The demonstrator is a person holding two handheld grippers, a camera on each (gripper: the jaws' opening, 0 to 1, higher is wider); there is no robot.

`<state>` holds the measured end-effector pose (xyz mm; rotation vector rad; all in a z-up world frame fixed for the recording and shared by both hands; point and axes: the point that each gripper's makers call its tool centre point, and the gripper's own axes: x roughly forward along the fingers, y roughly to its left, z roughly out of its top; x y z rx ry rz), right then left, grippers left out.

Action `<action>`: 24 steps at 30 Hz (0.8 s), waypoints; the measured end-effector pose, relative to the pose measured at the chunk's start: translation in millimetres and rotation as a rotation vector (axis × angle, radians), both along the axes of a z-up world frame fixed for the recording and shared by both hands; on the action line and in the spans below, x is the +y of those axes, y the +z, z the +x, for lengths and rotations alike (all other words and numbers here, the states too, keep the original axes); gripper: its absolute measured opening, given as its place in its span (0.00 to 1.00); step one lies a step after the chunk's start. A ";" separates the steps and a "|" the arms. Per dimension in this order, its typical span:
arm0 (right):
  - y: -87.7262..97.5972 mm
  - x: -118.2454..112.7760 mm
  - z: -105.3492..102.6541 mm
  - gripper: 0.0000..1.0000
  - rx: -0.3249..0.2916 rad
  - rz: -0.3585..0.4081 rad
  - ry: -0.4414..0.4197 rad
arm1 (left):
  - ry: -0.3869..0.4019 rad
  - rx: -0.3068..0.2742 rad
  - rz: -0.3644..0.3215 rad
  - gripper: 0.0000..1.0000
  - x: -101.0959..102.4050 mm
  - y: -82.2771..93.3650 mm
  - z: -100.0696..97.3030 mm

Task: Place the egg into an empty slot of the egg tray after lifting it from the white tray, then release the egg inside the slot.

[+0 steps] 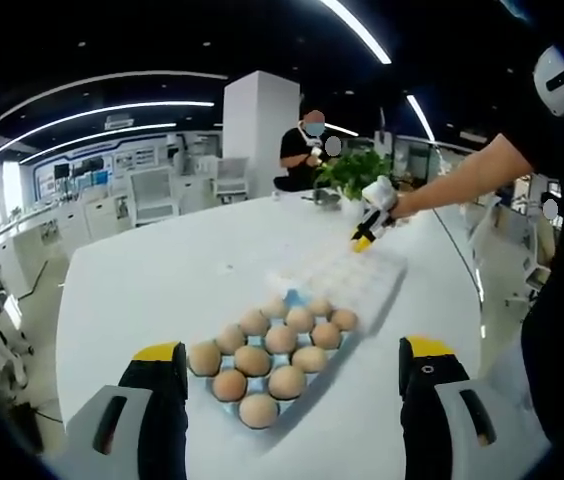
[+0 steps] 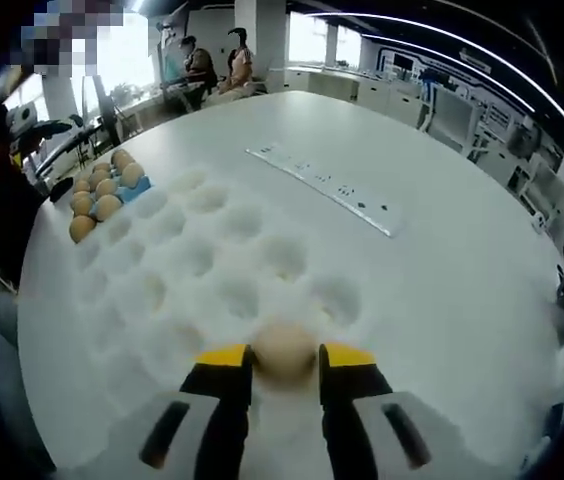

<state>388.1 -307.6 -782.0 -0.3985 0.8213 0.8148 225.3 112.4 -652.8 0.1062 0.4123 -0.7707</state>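
Yellow-tipped jaws of the right gripper (image 2: 284,362) pinch a pale egg (image 2: 284,350) just above the white tray (image 2: 202,270), whose moulded hollows spread across a broad white table (image 2: 462,270). The left gripper (image 1: 292,362) stands wide, holding nothing, over the blue egg tray (image 1: 292,400) packed with brown eggs (image 1: 267,355). The left gripper view catches the right gripper (image 1: 367,235) from outside, carried on a person's outstretched arm (image 1: 462,180), with a potted plant (image 1: 357,172) and a seated person (image 1: 307,150) beyond. The right gripper view adds a long clear ruler (image 2: 327,190) on the tabletop and bright office desks behind.
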 end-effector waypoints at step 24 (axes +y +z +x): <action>37.2 11.1 -4.1 0.25 -0.052 0.002 0.029 | -0.012 -0.020 -0.011 0.90 -3.1 4.9 -1.8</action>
